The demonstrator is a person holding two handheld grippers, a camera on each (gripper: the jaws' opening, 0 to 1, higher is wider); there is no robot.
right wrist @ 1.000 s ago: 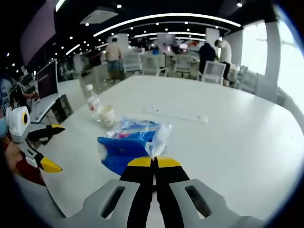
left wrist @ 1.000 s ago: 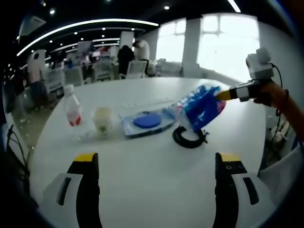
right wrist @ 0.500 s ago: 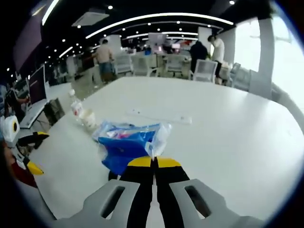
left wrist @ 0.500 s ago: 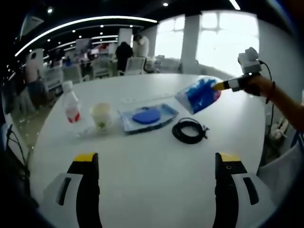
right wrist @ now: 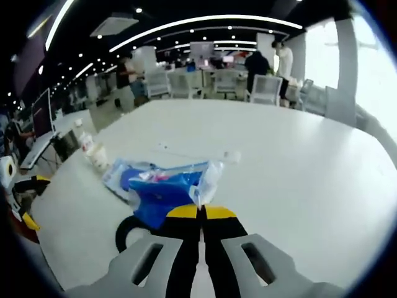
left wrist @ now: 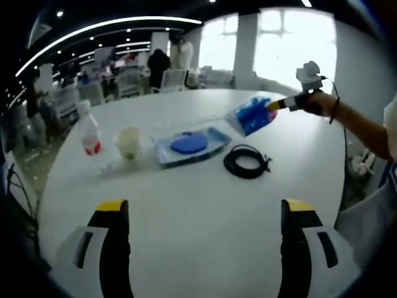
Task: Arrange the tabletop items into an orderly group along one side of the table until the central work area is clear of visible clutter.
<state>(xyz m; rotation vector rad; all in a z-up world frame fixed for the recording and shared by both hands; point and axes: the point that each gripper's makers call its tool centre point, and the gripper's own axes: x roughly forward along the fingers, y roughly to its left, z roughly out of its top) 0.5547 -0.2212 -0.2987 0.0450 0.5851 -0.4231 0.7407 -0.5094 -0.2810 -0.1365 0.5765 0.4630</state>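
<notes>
- Since the earlier frame, the blue bag (right wrist: 164, 195) is being carried higher, away from the black cable (left wrist: 247, 163).
- Soft, light plastic is being pinched at its edge by the right gripper (right wrist: 200, 214); the left gripper (left wrist: 201, 214) is being held wide.

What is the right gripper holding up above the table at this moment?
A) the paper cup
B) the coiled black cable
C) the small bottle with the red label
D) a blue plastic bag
D: in the right gripper view the right gripper has its jaws shut on the blue plastic bag, while the black cable, paper cup and bottle sit on the table.
</notes>
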